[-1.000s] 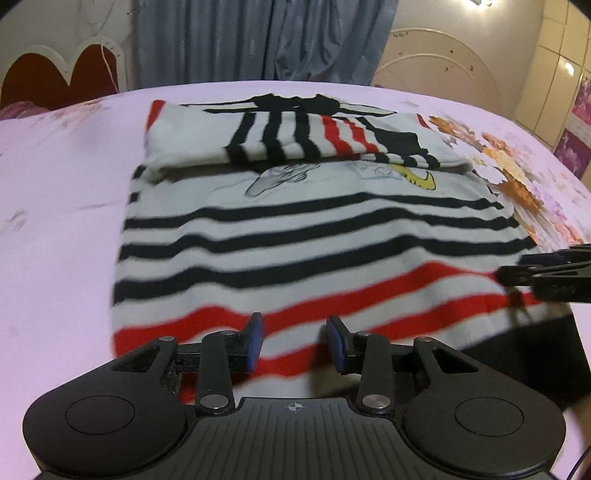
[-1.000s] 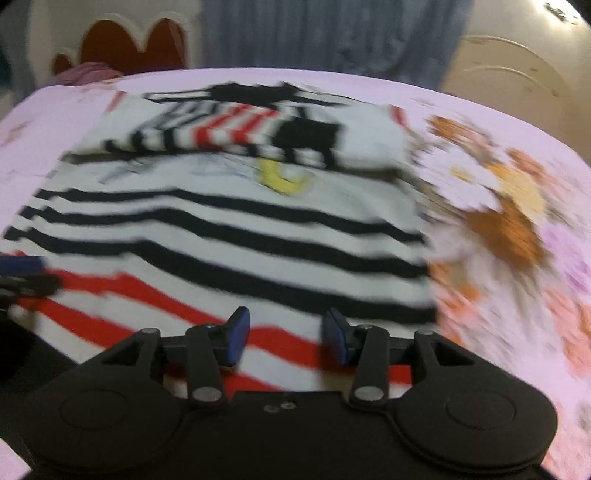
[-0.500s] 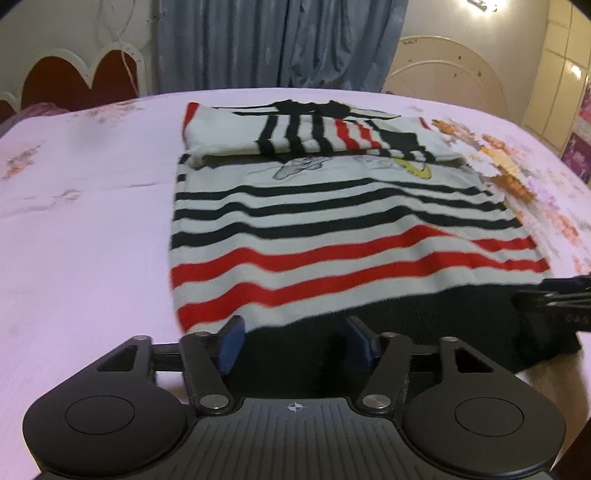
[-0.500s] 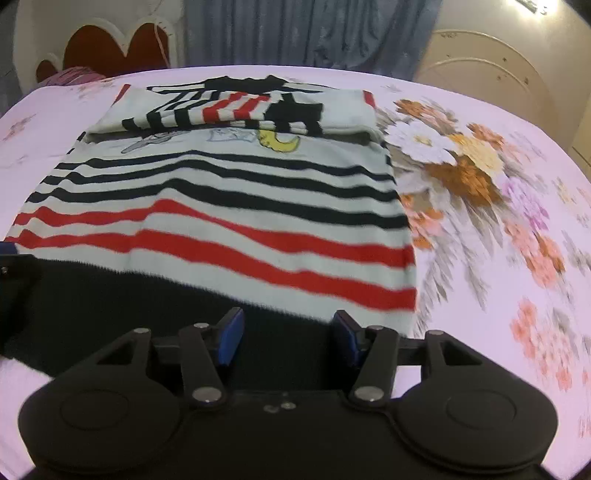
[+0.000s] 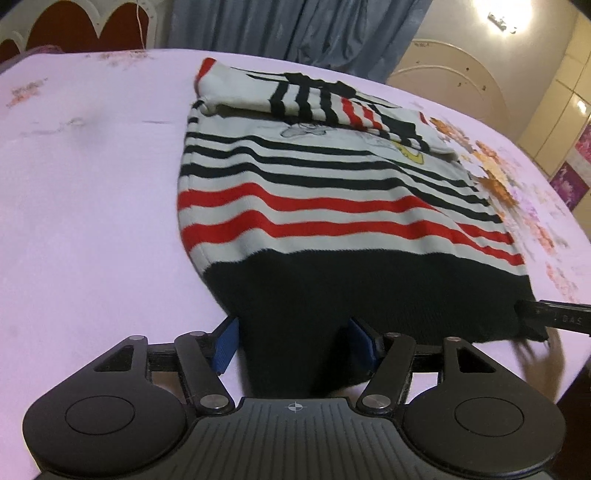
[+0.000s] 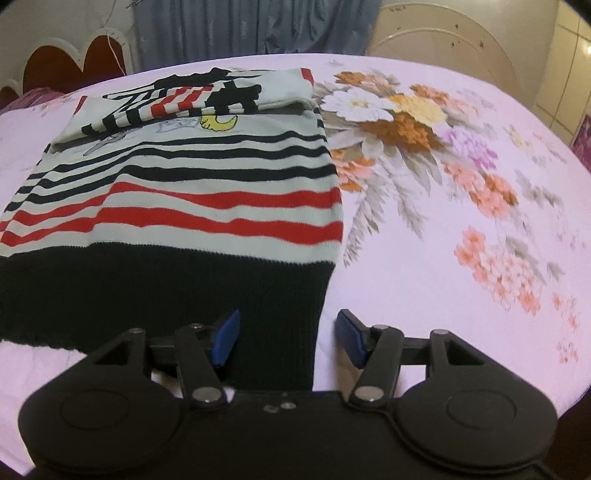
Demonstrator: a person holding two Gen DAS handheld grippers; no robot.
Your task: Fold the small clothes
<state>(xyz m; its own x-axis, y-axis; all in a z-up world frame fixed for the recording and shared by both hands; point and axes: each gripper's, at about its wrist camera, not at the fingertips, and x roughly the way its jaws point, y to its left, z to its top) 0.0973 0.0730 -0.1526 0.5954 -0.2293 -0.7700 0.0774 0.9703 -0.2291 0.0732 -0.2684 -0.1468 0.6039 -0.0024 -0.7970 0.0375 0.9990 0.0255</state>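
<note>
A striped sweater (image 5: pixel 332 199) lies flat on a bed covered with a pale pink sheet (image 5: pixel 85 192). The sweater is white with thin black stripes across its middle, broad red stripes lower down, and a wide black hem band nearest the cameras. Its sleeves are folded across the chest at the far end, partly covering a small cartoon print with a yellow patch.

In the left wrist view, the left tongs (image 5: pixel 293 345) sit low at the near left corner of the black hem. Their blue-padded tips are spread apart, with a raised fold of the black band standing between them; the pads do not appear to press on it. At the right edge of this view, the dark tip of the right tongs (image 5: pixel 550 317) meets the hem's other corner.

In the right wrist view, the right tongs (image 6: pixel 286 341) are also spread apart at the near right corner of the hem. The black band's side edge runs between the two tips, with the left pad over the fabric and the right pad over bare sheet.

To the right of the sweater, the sheet shows a large floral print (image 6: pixel 406 110) in orange, white and lilac. A blue curtain (image 5: pixel 295 29) and a red-and-white scalloped headboard (image 5: pixel 74 26) stand beyond the bed
</note>
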